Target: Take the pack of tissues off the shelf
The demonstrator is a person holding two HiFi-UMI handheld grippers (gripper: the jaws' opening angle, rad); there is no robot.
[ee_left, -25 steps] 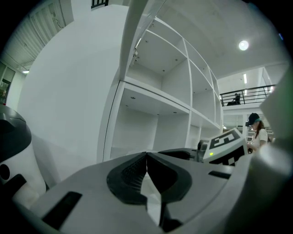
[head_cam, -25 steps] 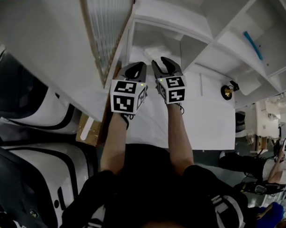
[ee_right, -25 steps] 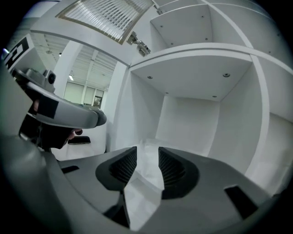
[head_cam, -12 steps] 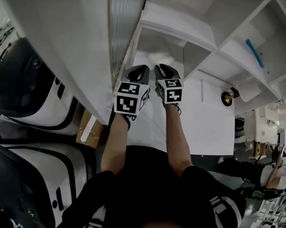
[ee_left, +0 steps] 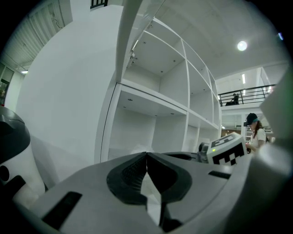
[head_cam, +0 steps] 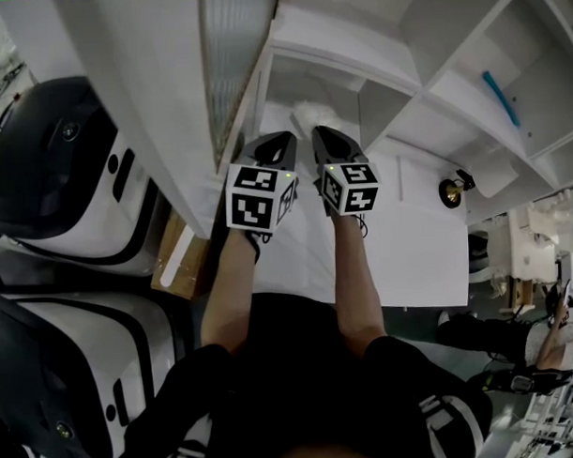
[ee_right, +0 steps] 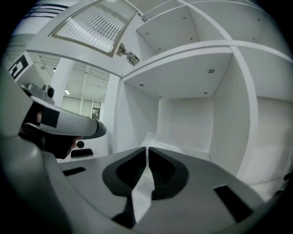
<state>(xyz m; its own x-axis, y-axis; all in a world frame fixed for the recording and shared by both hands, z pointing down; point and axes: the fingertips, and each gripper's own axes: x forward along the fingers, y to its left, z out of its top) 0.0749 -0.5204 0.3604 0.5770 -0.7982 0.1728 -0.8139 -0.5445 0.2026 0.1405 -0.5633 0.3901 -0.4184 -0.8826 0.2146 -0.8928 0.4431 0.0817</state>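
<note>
The pack of tissues is a white, crumpled bundle on the floor of a white shelf compartment. It also shows in the left gripper view and the right gripper view. Both grippers reach side by side into that compartment. My right gripper is closing its jaws, and a thin white fold of the pack runs between its pads, pinched at the tips. My left gripper is shut just left of it, tips together short of the pack, with nothing clearly held.
The white shelf unit has several open compartments; a blue object lies in one at the right. A slatted panel hangs to the left. White-and-black machines and a cardboard box stand at the left. A brass object sits on the white surface.
The right gripper's jaws have narrowed from wide apart to almost together around the pack's white fold. Both grippers stay in the compartment; the head view has shifted slightly.
</note>
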